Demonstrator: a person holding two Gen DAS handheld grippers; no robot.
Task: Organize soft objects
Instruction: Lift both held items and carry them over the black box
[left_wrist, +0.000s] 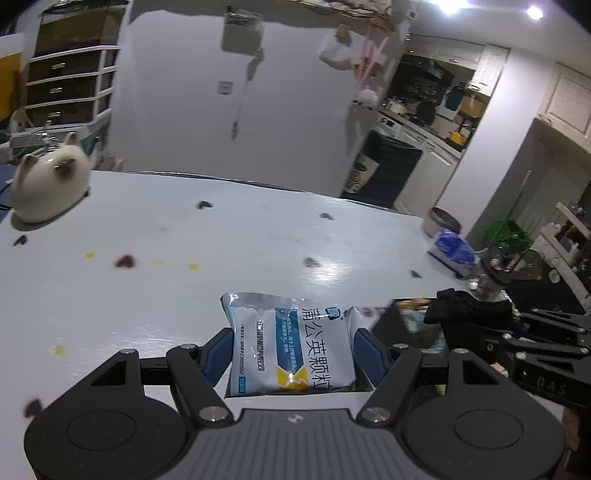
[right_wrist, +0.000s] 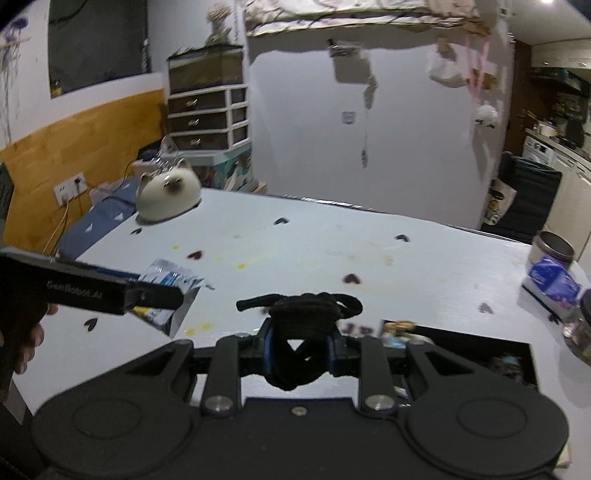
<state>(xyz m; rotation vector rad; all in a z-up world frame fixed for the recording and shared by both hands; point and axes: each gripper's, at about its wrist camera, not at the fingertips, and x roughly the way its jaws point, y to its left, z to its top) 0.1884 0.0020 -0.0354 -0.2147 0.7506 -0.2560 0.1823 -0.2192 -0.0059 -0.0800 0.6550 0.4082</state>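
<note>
My left gripper (left_wrist: 293, 345) is shut on a silver and blue foil sachet (left_wrist: 291, 343) with printed Chinese text, held above the white table (left_wrist: 184, 295). The sachet also shows in the right wrist view (right_wrist: 171, 291), at the left, between the left gripper's fingers. My right gripper (right_wrist: 301, 349) is shut on a knotted black cord bundle (right_wrist: 303, 317), held above the table. The bundle and right gripper show at the right of the left wrist view (left_wrist: 465, 306). A black tray (right_wrist: 461, 347) with small packets lies just right of my right gripper.
A white cat-shaped plush (left_wrist: 48, 184) sits at the table's far left corner. A blue and white packet (right_wrist: 550, 284), a round tin (right_wrist: 554, 247) and a clear jar (right_wrist: 580, 325) stand at the right edge. Heart stickers dot the tabletop.
</note>
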